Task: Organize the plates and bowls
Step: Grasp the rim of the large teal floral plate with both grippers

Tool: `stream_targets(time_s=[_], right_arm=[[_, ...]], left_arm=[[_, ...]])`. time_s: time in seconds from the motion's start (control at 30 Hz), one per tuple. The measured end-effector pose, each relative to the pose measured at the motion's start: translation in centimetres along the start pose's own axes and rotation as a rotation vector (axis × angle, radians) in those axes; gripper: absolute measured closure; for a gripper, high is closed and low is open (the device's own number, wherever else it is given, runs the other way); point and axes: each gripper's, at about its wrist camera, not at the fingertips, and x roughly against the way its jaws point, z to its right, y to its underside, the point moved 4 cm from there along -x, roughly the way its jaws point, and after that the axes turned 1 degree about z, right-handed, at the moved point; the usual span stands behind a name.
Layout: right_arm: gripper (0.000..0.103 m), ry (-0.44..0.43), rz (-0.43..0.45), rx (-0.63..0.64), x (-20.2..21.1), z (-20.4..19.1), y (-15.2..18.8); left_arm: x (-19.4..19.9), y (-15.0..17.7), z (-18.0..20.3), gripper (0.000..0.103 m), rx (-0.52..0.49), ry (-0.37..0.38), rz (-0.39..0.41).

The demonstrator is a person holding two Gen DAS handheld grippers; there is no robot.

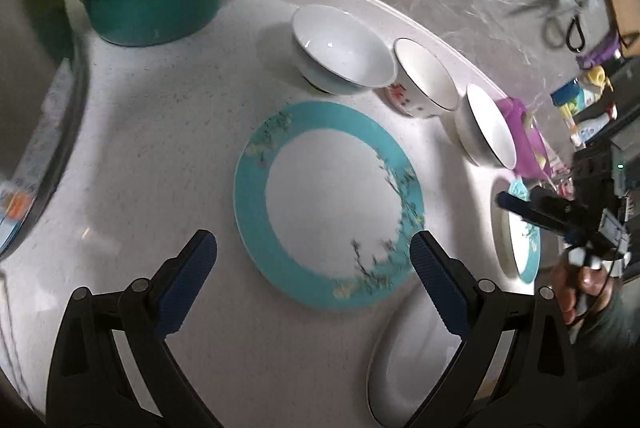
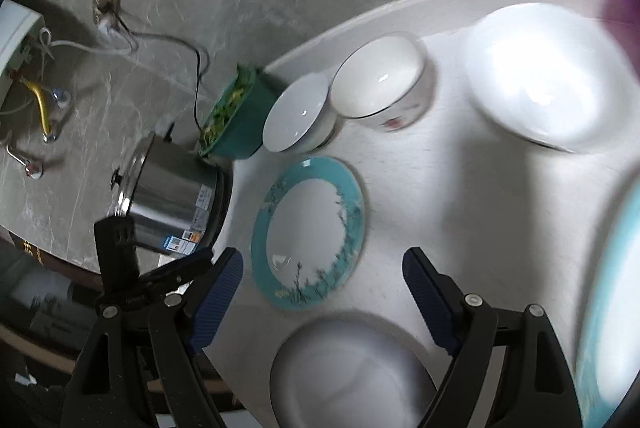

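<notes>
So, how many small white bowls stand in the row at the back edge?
3: plain white bowl nearest the greens, red-flowered bowl in the middle, dark-rimmed bowl by the purple item.

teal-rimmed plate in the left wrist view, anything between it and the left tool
Nothing visible. The left tool is open and empty, and the teal-rimmed plate lies flat on the white table just ahead of its pads, with only bare tabletop between. The bowls sit beyond the plate.

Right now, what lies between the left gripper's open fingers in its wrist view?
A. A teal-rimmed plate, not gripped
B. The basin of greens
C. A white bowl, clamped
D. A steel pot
A: the teal-rimmed plate lies flat on the table beyond the left gripper, whose fingers stand wide apart, touching nothing.
</notes>
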Motion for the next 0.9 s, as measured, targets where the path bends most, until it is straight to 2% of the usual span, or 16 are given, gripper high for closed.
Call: stream_targets(time_s=[0.17,0.27,0.33,0.4,0.5,0.67,0.7,0.77,0.9], right_arm=[[0.022,-0.029,-0.053,-0.08,-4.4,1.0,-1.1],[0.023,-0.058,-0.064,-0.076,-5.7,1.1,-0.9],[0.025,-0.066,-0.081,-0.072,-6.6,1.2,-0.5],[0.033,-0.058,-0.1,-0.084,-7.4,1.7,-0.2],[0.037,-0.055,-0.131,-0.087,-8.4,2.0,0.1],[0.039,-0.053,-0.162,-0.097,-9.4,2.5,0.2],[0.041,-0.051,-0.164,-0.097,-9.6,2.5,0.1],[0.044,-0.061,-0.174,-0.086,-9.9,2.3,0.0],[0.061,-0.056,-0.191,-0.062,-10.3,2.2,0.1]], left_arm=[[-2.5,-1.8,-1.1,0.005,-0.042,0.02,-0.043],[-3.9,-2.0,-1.6,0.005,-0.036,0.031,-0.079],[-4.7,-2.2,-2.0,0.006,-0.018,0.035,-0.097],[-5.2,-2.2,-2.1,0.006,-0.012,0.042,-0.115],[-5.8,-2.1,-1.9,0.006,-0.026,0.022,-0.132],[-7.4,-1.7,-1.7,0.008,-0.02,-0.005,-0.165],[-7.6,-1.7,-1.8,0.012,-0.015,-0.009,-0.168],[-7.6,-1.7,-2.0,0.017,-0.02,-0.01,-0.156],[-8.1,-2.4,-2.0,0.022,-0.031,-0.01,-0.15]])
